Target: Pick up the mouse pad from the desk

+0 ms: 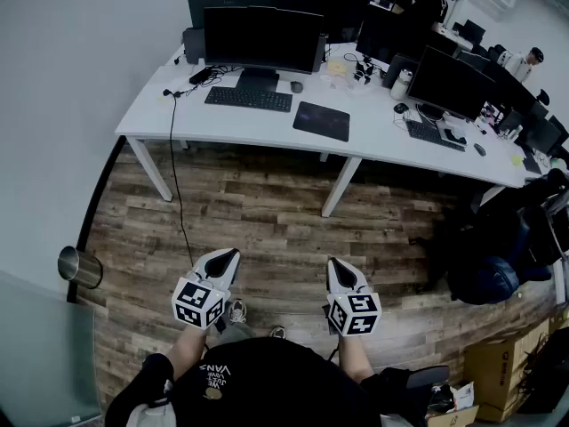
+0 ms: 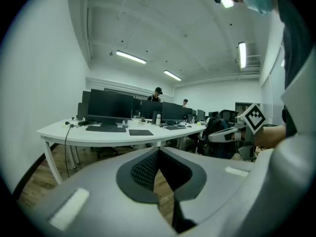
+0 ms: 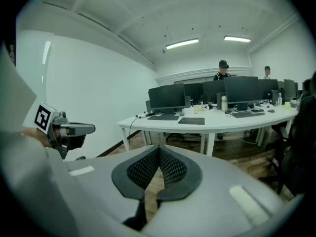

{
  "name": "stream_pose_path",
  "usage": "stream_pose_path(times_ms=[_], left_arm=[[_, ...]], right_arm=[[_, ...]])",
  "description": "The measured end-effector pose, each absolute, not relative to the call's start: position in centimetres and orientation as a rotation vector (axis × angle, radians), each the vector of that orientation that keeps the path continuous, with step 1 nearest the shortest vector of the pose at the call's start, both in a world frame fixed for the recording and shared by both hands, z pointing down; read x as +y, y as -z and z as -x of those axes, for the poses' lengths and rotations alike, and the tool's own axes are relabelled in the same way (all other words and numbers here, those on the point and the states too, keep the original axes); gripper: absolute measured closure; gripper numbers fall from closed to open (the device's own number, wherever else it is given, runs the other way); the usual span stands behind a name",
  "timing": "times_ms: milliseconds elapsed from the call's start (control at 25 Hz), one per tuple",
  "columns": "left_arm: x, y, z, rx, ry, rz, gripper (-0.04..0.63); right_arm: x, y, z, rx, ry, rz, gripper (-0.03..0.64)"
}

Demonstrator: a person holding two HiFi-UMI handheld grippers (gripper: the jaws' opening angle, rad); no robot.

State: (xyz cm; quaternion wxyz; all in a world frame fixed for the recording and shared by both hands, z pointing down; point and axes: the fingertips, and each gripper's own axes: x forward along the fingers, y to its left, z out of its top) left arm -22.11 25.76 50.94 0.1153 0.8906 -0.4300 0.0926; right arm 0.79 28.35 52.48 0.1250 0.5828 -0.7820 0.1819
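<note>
A dark rectangular mouse pad (image 1: pixel 322 120) lies flat on the long white desk (image 1: pixel 267 127), right of a black keyboard (image 1: pixel 248 99). It also shows small on the desk as the mouse pad (image 2: pixel 140 132) in the left gripper view and the mouse pad (image 3: pixel 191 121) in the right gripper view. My left gripper (image 1: pixel 228 257) and right gripper (image 1: pixel 339 268) hang side by side over the wooden floor, well short of the desk. Both are shut with nothing between the jaws. The left gripper (image 2: pixel 158 152) and right gripper (image 3: pixel 159 151) point toward the desk.
Monitors (image 1: pixel 262 38), a mouse (image 1: pixel 297 87), cables and a bottle (image 1: pixel 403 84) crowd the desk. Two people (image 1: pixel 428 1) work at the far desks. A black office chair (image 1: pixel 498 256) stands at the right, a metal bin (image 1: pixel 80 267) at the left wall, cardboard boxes (image 1: pixel 496 363) lower right.
</note>
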Motion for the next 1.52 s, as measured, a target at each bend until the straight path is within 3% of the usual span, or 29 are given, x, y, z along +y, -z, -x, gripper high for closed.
stream_pose_path(times_ms=[360, 400, 480, 520, 680, 1040, 1520], left_arm=[[28.0, -51.1, 20.7, -1.259, -0.219, -2.596, 0.592], [28.2, -51.1, 20.5, -1.267, -0.206, -2.593, 0.544], [28.4, -51.2, 20.2, -1.288, -0.180, -2.580, 0.394], [28.5, -51.3, 20.0, -1.294, -0.174, -2.577, 0.383], [28.2, -52.6, 19.9, -1.273, -0.205, -2.565, 0.377], [20.8, -53.2, 18.9, -1.184, -0.233, -2.600, 0.377], [7.8, -53.0, 22.9, -1.119, -0.249, -2.623, 0.377]], right_arm=[[29.9, -51.9, -1.7, -2.380, -0.558, -1.713, 0.612], [30.0, -51.9, -1.9, -2.387, -0.560, -1.728, 0.611], [30.0, -51.9, -2.4, -2.396, -0.572, -1.757, 0.512], [30.0, -52.0, -2.6, -2.398, -0.585, -1.772, 0.464], [29.3, -52.7, -3.0, -2.394, -0.628, -1.795, 0.411], [22.8, -53.1, -3.0, -2.348, -0.662, -1.831, 0.410], [10.6, -51.8, 0.3, -2.315, -0.652, -1.922, 0.410]])
